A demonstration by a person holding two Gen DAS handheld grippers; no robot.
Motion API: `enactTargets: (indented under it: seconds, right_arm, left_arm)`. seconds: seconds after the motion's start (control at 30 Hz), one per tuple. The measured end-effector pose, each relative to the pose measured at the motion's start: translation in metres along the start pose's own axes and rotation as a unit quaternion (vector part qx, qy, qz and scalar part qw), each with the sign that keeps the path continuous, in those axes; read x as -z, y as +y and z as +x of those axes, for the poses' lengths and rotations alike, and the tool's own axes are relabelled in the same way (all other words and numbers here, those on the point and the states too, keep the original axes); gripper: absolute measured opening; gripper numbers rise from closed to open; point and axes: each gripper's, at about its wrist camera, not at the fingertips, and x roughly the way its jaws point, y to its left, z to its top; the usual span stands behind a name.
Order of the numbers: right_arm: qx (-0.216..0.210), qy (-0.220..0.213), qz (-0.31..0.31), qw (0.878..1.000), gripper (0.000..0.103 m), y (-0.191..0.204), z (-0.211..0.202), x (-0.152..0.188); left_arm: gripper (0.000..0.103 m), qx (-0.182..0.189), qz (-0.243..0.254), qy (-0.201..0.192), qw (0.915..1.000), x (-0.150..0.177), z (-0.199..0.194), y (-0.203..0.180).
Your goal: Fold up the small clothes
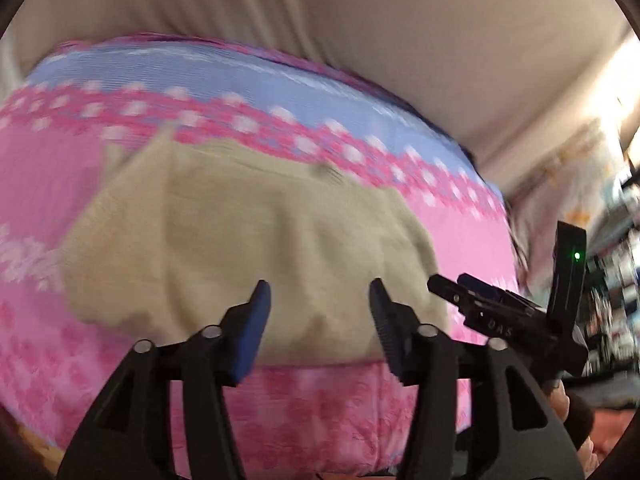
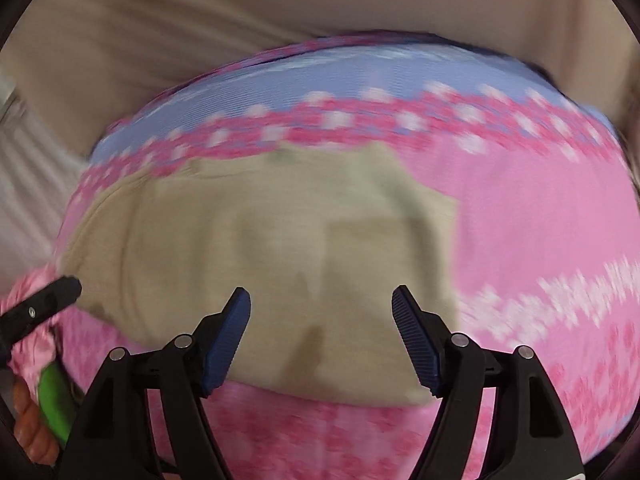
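Both my left claw (image 1: pixel 320 312) and right claw (image 2: pixel 322 320) hang released above the garment (image 1: pixel 248 240), spread mid-blanket (image 1: pixel 460 232) for folding.

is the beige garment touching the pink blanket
Touching. In the right wrist view the beige garment lies flat on the pink blanket, its edges resting on the fabric with no gap.
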Motion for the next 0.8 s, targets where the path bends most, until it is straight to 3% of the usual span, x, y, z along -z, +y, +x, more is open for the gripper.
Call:
enactTargets:
  seconds: [0.07,0.13,0.2,0.3,0.33,0.53,0.6,0.67,0.7,0.77,0.8]
  right_arm:
    - [-0.007,0.000,-0.064,0.998,0.073,0.044,0.008,-0.012]
    - [-0.007,-0.001,-0.120,0.993,0.073,0.087,0.019,-0.018]
    - [-0.014,0.002,-0.143,0.990,0.073,0.114,0.028,-0.019]
    - [-0.025,0.019,-0.150,0.988,0.073,0.136,0.038,-0.015]
    - [-0.018,0.022,-0.154,0.988,0.073,0.139,0.040,-0.012]
    - [0.035,0.042,-0.126,0.991,0.073,0.108,0.034,0.008]
    - [0.052,0.044,-0.096,0.993,0.073,0.083,0.027,0.014]
    - [0.071,0.042,-0.068,0.994,0.073,0.058,0.019,0.021]
    - [0.079,0.041,-0.054,0.995,0.073,0.045,0.015,0.024]
    - [0.098,0.033,-0.018,0.994,0.073,0.015,0.003,0.032]
    - [0.105,0.029,-0.005,0.994,0.073,0.001,-0.001,0.035]
  left_arm:
    - [0.068,-0.052,-0.043,-0.039,0.9970,0.002,-0.030,0.036]
    - [0.080,-0.083,-0.090,-0.054,0.9910,0.008,-0.046,0.073]
    - [0.082,-0.094,-0.146,-0.054,0.9833,0.018,-0.048,0.105]
    - [0.082,-0.058,-0.271,-0.046,0.9599,0.041,-0.036,0.163]
    - [0.082,-0.044,-0.312,-0.042,0.9482,0.051,-0.027,0.183]
    - [0.081,0.017,-0.398,-0.029,0.9169,0.065,0.019,0.225]
    - [0.067,0.041,-0.417,-0.026,0.9078,0.063,0.035,0.227]
    - [0.025,0.052,-0.424,-0.020,0.9040,0.060,0.047,0.227]
    - [0.022,0.058,-0.423,-0.024,0.9038,0.056,0.045,0.224]
    - [0.015,0.057,-0.401,-0.038,0.9137,0.043,0.032,0.211]
    - [0.013,0.062,-0.356,-0.050,0.9312,0.024,0.019,0.187]
